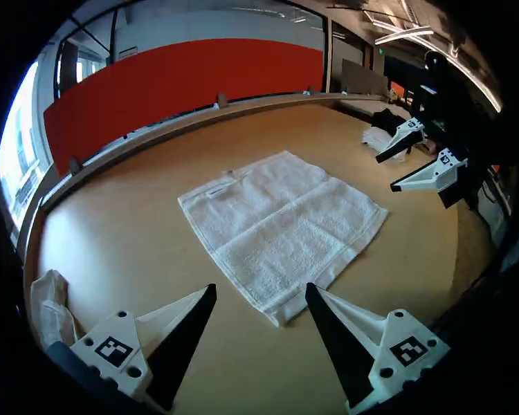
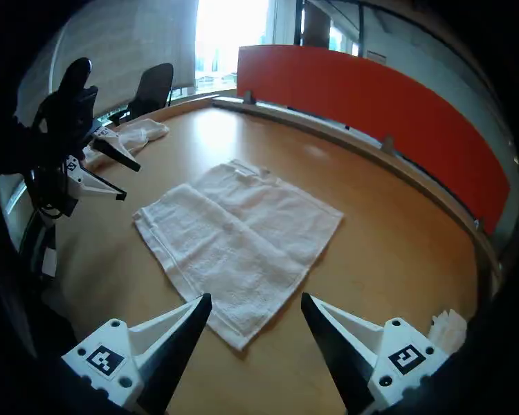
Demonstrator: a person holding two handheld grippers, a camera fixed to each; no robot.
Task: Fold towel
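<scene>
A white towel (image 1: 280, 221) lies flat on the wooden table (image 1: 121, 235), with a crease across its middle and a small label at its far edge. My left gripper (image 1: 259, 299) stands open just short of the towel's near corner, with nothing between its fingers. In the right gripper view the same towel (image 2: 235, 235) lies ahead, and my right gripper (image 2: 255, 299) is open over its near corner, also holding nothing. Each gripper shows across the table from the other: the right gripper (image 1: 385, 174) and the left gripper (image 2: 131, 182), both above the table and off the towel.
A red partition (image 1: 190, 83) runs along the table's far edge. Crumpled white cloths lie at the table's ends: one cloth (image 1: 48, 311) by my left gripper, another cloth (image 1: 383, 140) behind the right one. Black chairs (image 2: 152, 86) stand by the window.
</scene>
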